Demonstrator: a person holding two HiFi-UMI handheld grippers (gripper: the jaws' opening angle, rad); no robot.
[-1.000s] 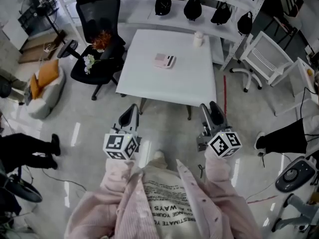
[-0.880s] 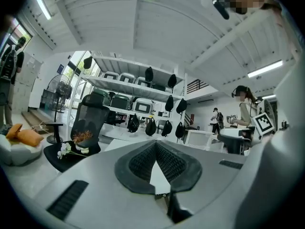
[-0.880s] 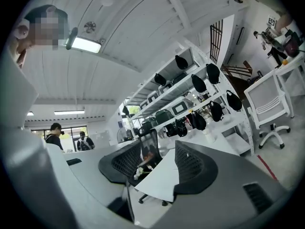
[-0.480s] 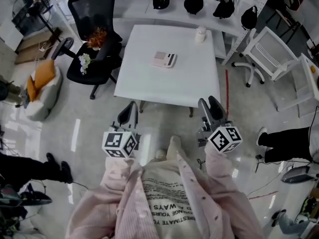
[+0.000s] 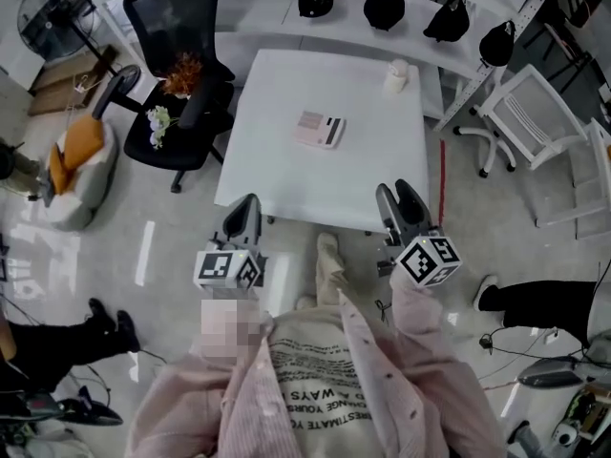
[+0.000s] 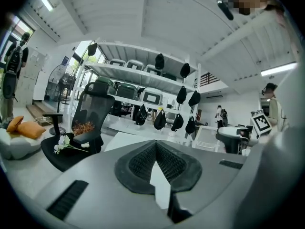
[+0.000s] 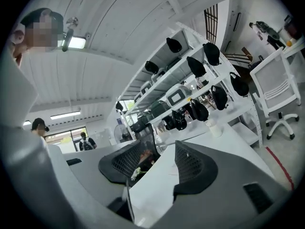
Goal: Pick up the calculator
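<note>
**Calculator mid-desk, both grippers at near edge**

Calculator [image 5: 319, 130] lies flat nr centre of white desk [image 5: 286, 175], upper-middle of head view, well apart from both grippers. Left gripper [image 5: 244, 219] sits lower left of it, by desk's near-left corner; jaws pressed together at tips, nothing btwn. Right gripper [image 5: 399, 208] sits lower right, by near-right corner; jaws spread, empty, only desk top seen thru gap. Calculator is up-frame, roughly btwn the two. Small white cup [image 5: 397, 76] nr far-right corner.
</note>
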